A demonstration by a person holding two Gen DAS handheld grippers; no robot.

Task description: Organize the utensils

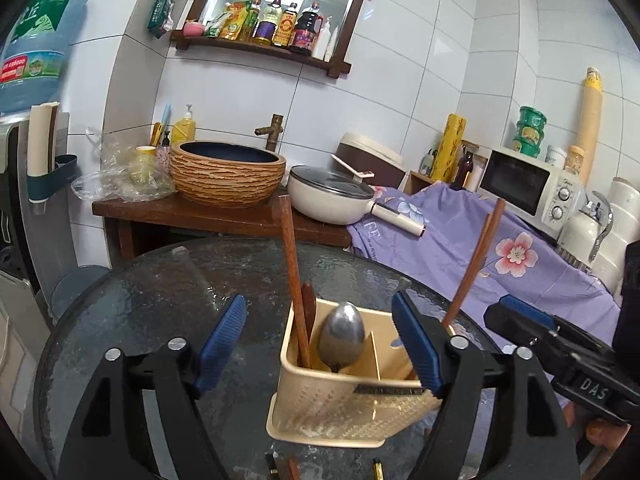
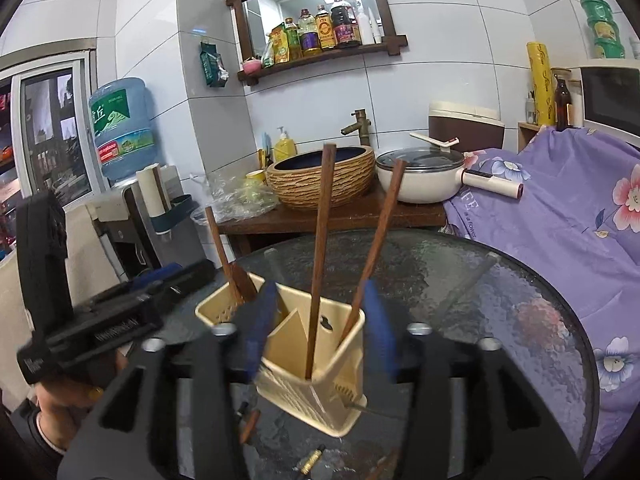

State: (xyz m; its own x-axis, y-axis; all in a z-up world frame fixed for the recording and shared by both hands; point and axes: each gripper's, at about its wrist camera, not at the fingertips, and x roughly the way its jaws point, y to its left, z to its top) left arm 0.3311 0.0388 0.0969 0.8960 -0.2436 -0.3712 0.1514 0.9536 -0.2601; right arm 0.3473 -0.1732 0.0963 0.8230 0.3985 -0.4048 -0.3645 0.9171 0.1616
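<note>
Holder [image 2: 320,384]: two chopsticks [image 2: 320,248], one metal spoon [image 1: 341,336] (bowl up).

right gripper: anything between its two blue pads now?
Yes. In the right wrist view two chopsticks stand in the holder between the right gripper pads, untouched.

Your right gripper [image 2: 320,328] is standing open around the holder [image 2: 304,364] on the glass table [image 2: 500,300]. Two chopsticks [image 2: 320,256] are leaning in its near compartment, between the pads, untouched. Your left gripper [image 2: 132,304] is hovering beside it.
</note>
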